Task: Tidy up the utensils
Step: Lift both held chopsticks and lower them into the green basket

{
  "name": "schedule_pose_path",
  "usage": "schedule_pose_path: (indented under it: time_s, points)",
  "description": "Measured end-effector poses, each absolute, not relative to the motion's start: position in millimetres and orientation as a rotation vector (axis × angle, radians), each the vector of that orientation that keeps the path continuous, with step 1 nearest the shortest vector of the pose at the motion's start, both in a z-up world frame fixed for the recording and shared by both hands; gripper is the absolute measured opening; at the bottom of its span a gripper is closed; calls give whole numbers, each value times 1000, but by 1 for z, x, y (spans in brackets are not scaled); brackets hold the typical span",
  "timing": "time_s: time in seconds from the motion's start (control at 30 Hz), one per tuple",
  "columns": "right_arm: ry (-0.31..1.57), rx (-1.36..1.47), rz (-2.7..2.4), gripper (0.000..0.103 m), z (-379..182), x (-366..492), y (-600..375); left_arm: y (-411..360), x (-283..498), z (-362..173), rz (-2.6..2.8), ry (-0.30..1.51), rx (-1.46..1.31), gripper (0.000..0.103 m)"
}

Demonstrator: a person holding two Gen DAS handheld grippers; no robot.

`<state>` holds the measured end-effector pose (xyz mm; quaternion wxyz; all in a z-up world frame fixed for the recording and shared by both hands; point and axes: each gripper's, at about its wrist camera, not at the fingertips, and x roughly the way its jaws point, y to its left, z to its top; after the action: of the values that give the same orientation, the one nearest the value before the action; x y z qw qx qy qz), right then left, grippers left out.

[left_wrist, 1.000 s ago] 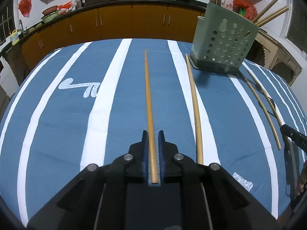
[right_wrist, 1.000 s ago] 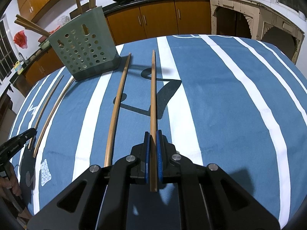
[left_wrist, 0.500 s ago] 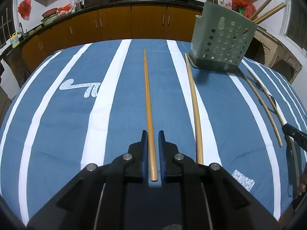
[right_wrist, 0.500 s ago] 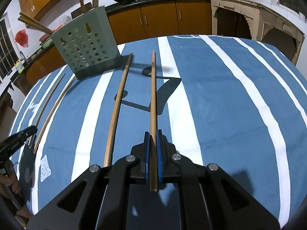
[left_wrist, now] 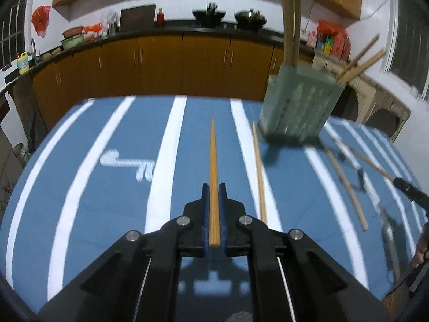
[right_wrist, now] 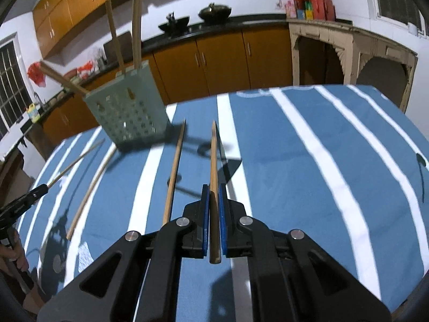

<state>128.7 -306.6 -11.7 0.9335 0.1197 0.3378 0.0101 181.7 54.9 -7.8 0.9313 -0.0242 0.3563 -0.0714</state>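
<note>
My left gripper (left_wrist: 214,187) is shut on a long wooden chopstick (left_wrist: 213,155) and holds it above the blue striped cloth. My right gripper (right_wrist: 213,189) is shut on another chopstick (right_wrist: 213,158), also lifted, with its shadow on the cloth. A green perforated utensil holder (left_wrist: 297,104) with several chopsticks in it stands at the far right in the left wrist view and at the far left in the right wrist view (right_wrist: 128,112). A loose chopstick (left_wrist: 258,171) lies just right of my left gripper. Another loose chopstick (right_wrist: 174,171) lies left of my right gripper.
The table has a blue cloth with white stripes (left_wrist: 166,161). More loose chopsticks (left_wrist: 346,185) lie near the holder. The other gripper shows at each view's edge (right_wrist: 24,201). Orange kitchen cabinets (left_wrist: 161,67) and a counter with pots stand behind the table.
Both grippers have risen and tilted up with their chopsticks off the cloth. The view now shows more of the cabinets and wall, and the holder looks blurred by the motion.
</note>
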Motion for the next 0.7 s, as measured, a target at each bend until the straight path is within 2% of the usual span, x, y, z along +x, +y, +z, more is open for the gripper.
schedule_pose_path:
  time_s: [0.37,0.7]
  points:
    - [509,267,7,8,39,127,-325,68,170,64,-178,505,-137,7]
    - [420,269,26,8,67,129,-324,64,167,100,-189,413,-164,7]
